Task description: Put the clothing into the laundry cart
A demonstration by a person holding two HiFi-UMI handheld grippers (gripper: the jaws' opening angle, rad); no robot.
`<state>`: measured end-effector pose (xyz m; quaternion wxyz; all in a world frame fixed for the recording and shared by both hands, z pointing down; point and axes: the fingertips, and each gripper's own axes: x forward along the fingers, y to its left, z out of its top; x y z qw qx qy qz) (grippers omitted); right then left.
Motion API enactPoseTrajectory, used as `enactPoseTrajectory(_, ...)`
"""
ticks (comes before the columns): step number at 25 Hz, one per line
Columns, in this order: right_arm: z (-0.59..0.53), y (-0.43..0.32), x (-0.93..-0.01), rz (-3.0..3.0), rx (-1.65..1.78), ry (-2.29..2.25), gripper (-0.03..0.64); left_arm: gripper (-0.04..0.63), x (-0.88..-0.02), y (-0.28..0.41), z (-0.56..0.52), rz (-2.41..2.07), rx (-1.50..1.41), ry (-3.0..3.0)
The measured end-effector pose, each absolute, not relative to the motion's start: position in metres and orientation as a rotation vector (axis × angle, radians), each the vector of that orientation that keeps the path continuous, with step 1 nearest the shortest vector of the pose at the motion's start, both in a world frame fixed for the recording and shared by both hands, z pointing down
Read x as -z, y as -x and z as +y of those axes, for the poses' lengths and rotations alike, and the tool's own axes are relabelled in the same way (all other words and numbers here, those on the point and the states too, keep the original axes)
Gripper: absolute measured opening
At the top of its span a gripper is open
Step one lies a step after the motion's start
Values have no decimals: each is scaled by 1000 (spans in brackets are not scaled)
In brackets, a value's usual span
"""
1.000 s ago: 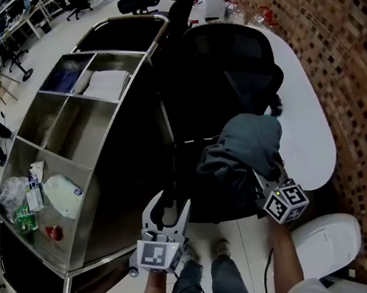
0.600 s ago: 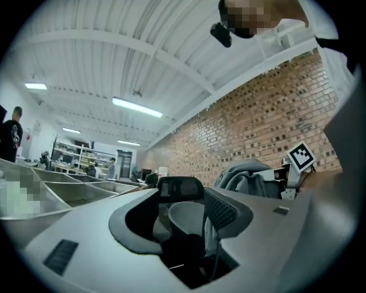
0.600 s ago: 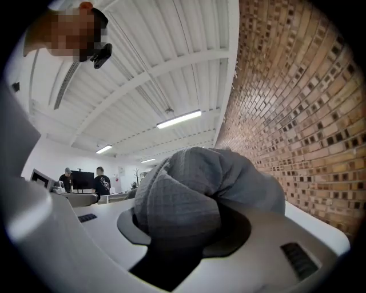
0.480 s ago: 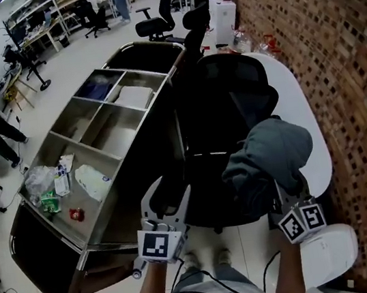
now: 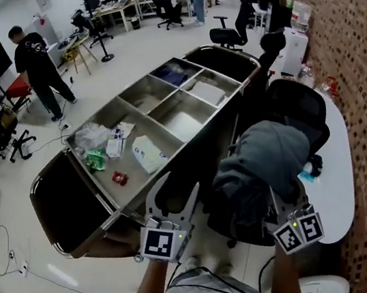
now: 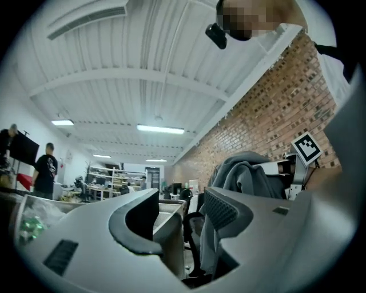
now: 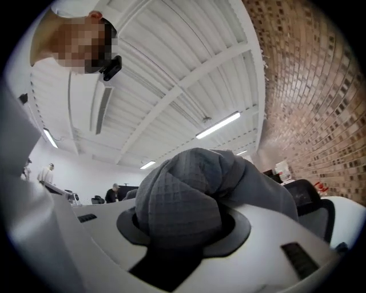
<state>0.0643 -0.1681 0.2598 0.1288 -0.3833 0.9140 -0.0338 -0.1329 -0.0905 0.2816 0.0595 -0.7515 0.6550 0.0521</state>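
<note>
A grey waffle-knit garment (image 5: 262, 164) hangs bunched from my right gripper (image 5: 279, 203), whose jaws are shut on a fold of it (image 7: 183, 212). It is raised above the black office chair (image 5: 295, 111). The garment (image 6: 246, 177) also shows at the right of the left gripper view. My left gripper (image 5: 177, 195) is open and empty, its fingers held over the near edge of the laundry cart (image 5: 105, 220). The cart is a long steel trolley with several open compartments and dark end bays.
The cart's compartments hold a white bag (image 5: 147, 155), crumpled plastic and small items (image 5: 96, 142), and folded white cloth (image 5: 208, 92). A white table (image 5: 342, 165) runs along the brick wall at right. People (image 5: 35, 59) and more chairs stand far across the room.
The head view has tipped up and swung left, so the cart now sits at centre. The right gripper has lifted the garment higher and slightly left of the chair. The left gripper barely moved.
</note>
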Motion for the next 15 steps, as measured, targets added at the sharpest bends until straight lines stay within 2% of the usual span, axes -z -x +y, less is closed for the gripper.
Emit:
enactPoseTrajectory(8, -117, 88, -198, 2731, 53, 545, 190, 245, -246, 239, 9, 2274, -153, 1859)
enactPoseTrajectory(15, -47, 223, -183, 2750, 73, 98, 190, 245, -239, 316, 109, 2498, -63, 1482)
